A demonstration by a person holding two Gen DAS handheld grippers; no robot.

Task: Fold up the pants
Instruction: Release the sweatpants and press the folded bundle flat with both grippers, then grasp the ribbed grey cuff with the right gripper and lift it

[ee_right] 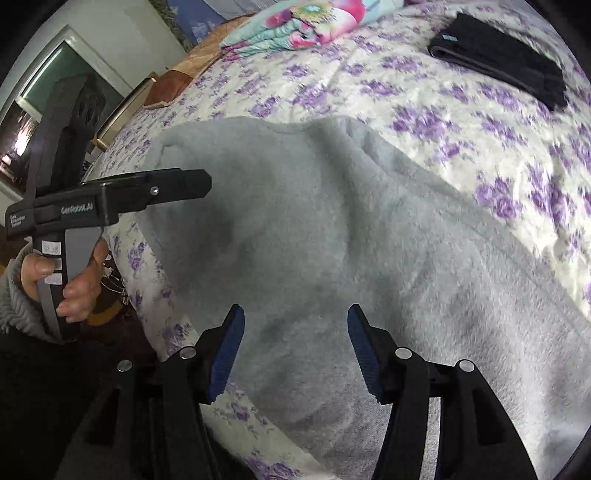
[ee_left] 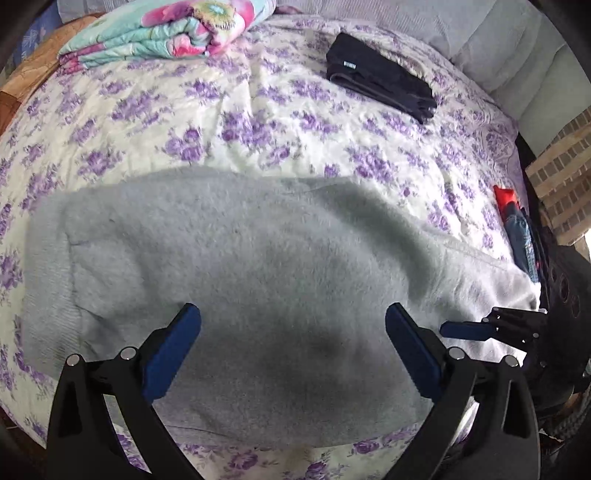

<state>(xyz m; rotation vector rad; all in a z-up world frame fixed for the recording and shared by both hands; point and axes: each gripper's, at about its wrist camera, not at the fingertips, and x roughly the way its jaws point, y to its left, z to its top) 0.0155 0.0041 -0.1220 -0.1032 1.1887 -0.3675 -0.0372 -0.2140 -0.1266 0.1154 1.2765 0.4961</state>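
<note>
Floral bedspread [ee_left: 258, 122], 1 grey pants [ee_left: 240, 251], 2 open hand-held grippers [ee_left: 293, 343]

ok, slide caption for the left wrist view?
Left tongs open above grey fleece pants spread on the floral bedspread; folded black garment behind.

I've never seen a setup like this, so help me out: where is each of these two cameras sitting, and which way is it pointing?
Left wrist view: on the left gripper, looking down its open blue fingers at the grey pants on the flowered bedspread; the right gripper's tip shows at the right edge.
Right wrist view: on the right gripper, jaws apart, looking down at the pants; the person's left hand holding its gripper shows at the left.
Both share the pants, the folded black garment and the colourful blanket.
</note>
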